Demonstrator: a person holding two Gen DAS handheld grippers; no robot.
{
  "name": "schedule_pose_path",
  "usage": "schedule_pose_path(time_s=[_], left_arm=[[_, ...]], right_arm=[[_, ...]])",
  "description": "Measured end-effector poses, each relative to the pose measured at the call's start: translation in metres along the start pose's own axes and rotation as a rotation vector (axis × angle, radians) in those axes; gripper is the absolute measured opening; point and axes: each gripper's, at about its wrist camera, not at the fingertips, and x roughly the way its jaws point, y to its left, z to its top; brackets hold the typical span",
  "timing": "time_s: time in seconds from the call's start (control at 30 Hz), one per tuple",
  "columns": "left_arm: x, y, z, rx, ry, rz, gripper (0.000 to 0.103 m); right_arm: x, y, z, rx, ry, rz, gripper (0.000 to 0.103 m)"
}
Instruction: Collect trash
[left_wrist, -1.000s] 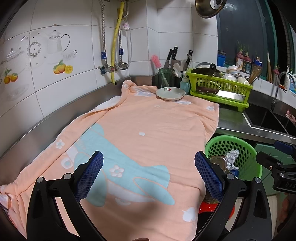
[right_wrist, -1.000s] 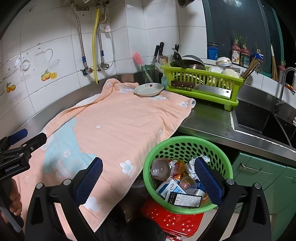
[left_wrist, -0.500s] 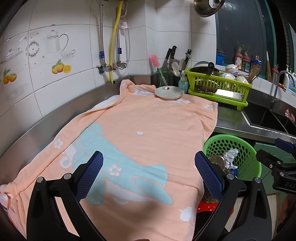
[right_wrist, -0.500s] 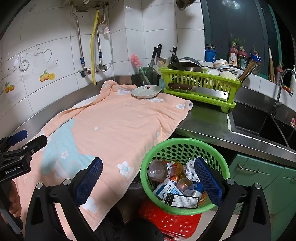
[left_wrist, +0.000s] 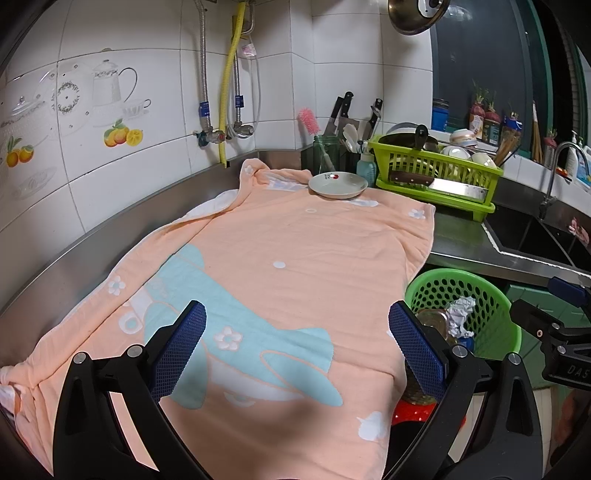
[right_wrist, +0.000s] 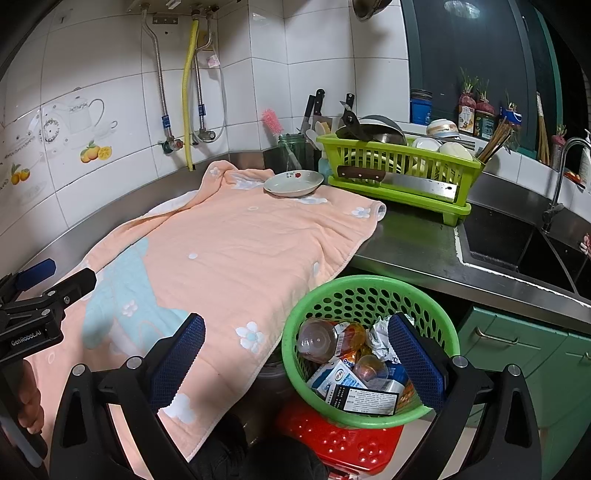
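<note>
Both the left gripper (left_wrist: 297, 338) and the right gripper (right_wrist: 295, 349) are spread wide and hold nothing, the left above the peach towel (left_wrist: 295, 254) and the right over the green basket (right_wrist: 332, 291), where the trash (right_wrist: 351, 369) lies.

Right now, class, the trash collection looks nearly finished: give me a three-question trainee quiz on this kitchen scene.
1. True or false: the plate rests on the peach towel.
2. Where does the trash sit? A) sink B) green basket C) dish rack
3. Fill in: both tongs, left and right, are ____.

Key: 1 true; 2 B; 3 open
</note>
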Motion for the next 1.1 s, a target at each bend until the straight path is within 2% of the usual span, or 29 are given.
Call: schedule_pose_path(time_s=[1.1], left_arm=[[0.0001, 0.0001, -0.0002, -0.003, 0.005, 0.002, 0.098]], right_arm=[[0.0004, 0.0034, -0.0006, 0.001, 0.004, 0.0, 0.096]])
